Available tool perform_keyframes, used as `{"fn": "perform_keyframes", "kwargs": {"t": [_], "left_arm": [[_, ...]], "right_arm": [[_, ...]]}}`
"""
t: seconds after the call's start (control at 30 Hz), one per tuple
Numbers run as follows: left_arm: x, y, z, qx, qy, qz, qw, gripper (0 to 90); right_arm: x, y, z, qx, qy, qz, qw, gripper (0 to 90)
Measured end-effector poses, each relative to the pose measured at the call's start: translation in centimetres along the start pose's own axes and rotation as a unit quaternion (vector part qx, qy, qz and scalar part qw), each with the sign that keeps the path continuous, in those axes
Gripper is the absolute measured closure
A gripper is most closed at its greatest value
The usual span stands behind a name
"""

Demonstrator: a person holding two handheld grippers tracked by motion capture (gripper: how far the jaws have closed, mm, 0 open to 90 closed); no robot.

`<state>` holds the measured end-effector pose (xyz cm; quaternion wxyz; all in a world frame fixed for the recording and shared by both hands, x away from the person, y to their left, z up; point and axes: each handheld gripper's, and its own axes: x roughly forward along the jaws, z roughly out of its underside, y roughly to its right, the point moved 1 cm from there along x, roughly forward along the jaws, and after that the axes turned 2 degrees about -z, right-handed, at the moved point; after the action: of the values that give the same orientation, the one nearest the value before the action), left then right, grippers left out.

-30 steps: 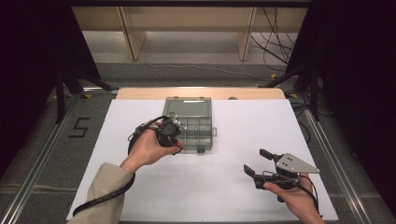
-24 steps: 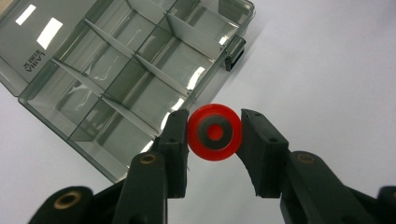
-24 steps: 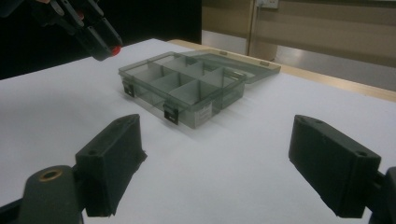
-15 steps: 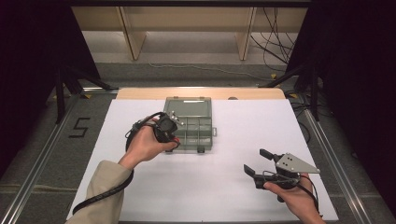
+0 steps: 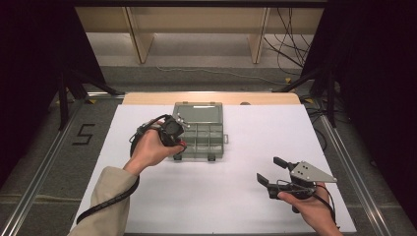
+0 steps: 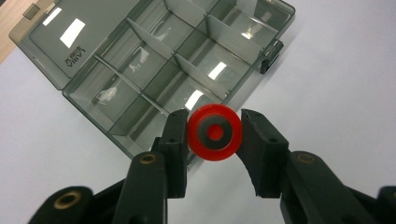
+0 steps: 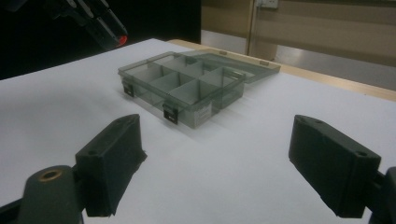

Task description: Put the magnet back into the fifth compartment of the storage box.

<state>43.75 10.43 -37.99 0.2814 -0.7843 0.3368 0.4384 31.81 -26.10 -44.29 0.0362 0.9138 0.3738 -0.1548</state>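
A smoky clear compartment box point(image 5: 202, 133) point(image 6: 154, 65) point(image 7: 187, 86) lies open in the middle of the white table, its lid folded flat toward the far side. My left gripper point(image 5: 180, 143) point(image 6: 214, 135) hovers over the box's near left corner, shut on a small red ring with a grey centre point(image 6: 215, 133). From the right gripper view that left gripper point(image 7: 105, 25) shows at upper left with a red spot at its tip. My right gripper point(image 5: 269, 171) point(image 7: 217, 163) stands open near the table's front right, nothing between its jaws, pointing toward the box.
The box's compartments point(image 6: 140, 60) look bare. White table surface point(image 5: 221, 196) spreads between the box and the front edge. A wooden strip point(image 5: 147, 98) borders the far edge, with a shelf unit point(image 5: 196, 29) and cables beyond.
My left gripper has drifted slightly left and back along the box's left side with the red ring held. The right gripper has stayed put.
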Motion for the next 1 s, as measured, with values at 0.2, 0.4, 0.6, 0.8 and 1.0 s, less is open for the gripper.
{"fn": "perform_keyframes", "kwargs": {"t": [0.2,0.4,0.6,0.8,1.0], "left_arm": [[0.0,-0.3,-0.1,-0.004,0.0,-0.005,1.0,62.9],[0.2,-0.8,0.0,-0.004,-0.003,-0.017,0.9998,63.0],[0.4,-1.4,0.1,-0.011,-0.005,-0.021,0.9997,63.0],[0.7,-1.8,0.2,-0.012,-0.01,-0.028,0.9995,63.0],[1.0,-2.4,0.4,-0.013,-0.014,-0.036,0.9992,62.9]], "right_arm": [[0.2,0.0,0.0,0.004,0.007,-0.005,0.9999,18.0],[0.1,0.0,0.0,0.004,0.006,-0.005,1.0,18.1],[0.1,0.1,0.0,0.0,0.001,0.0,1.0,18.1],[0.1,0.1,0.0,0.003,0.0,0.0,1.0,18.0],[0.1,0.1,0.1,0.001,0.001,0.001,1.0,18.1]]}}
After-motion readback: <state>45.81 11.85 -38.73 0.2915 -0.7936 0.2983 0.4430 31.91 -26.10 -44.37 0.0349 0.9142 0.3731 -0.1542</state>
